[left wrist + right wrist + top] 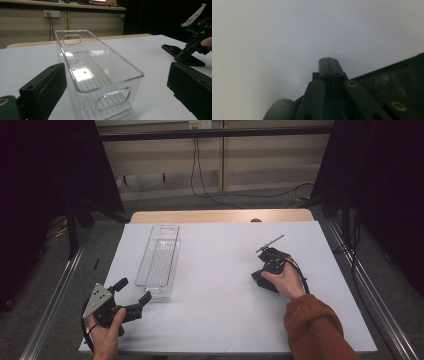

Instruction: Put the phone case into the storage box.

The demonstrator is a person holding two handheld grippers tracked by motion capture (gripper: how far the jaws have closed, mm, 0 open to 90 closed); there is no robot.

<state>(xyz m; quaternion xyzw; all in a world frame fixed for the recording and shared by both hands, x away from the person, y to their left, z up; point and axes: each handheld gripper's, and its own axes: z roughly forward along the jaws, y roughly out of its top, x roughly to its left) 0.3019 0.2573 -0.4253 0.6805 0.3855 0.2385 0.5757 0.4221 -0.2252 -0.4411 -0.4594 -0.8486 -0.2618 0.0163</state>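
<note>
A long clear plastic bin (159, 261) stands empty on the white table (220, 320), left of centre. My left gripper (132, 290) is held low at the front left corner, open, aimed at the bin's near end. In the left gripper view the bin (100, 72) stands just ahead of the left gripper (115, 72), whose wide-apart jaws have nothing between them. My right gripper (258, 277) is on the right half of the table, tipped down onto the surface by a hand in an orange sleeve. The right gripper (328, 59) is shut with nothing in it, close over the white surface.
The white sheet covers a wooden table whose far edge (220, 215) shows behind it. Metal rails (50, 305) run along both sides, black curtains hang left and right, and cables (200, 180) lie on the floor beyond. The other gripper (185, 50) shows far right in the left gripper view.
</note>
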